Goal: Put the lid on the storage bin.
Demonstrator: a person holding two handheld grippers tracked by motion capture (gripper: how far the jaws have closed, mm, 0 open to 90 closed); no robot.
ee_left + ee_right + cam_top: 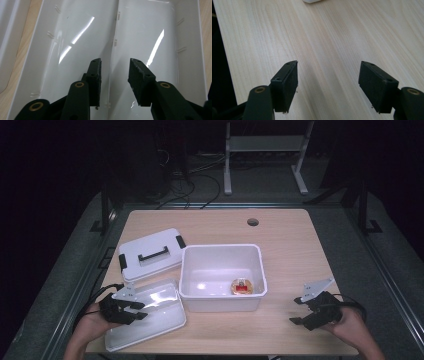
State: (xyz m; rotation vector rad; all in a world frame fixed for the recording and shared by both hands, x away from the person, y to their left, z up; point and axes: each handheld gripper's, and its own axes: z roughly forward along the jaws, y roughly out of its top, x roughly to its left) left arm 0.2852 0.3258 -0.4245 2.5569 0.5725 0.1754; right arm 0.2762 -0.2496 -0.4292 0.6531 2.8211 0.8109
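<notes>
Shallow clear plastic tray (150, 317), rectangular with rounded corners, lying flat and open side up at the near-left corner of the table. Long side angled slightly, its far corner close beside the white tub. Seen up close (140, 32): glossy floor streaked with light, a low ridge running down its middle, walls thin and upright.

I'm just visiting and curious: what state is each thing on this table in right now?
White bin: open, upright, a small round item inside.
Lid with black handle: off, flat beside the bin.
Clear tray: empty, flat at the front left.
Left gripper: open above the tray's middle ridge.
Right gripper: open, empty, over bare table.
</notes>
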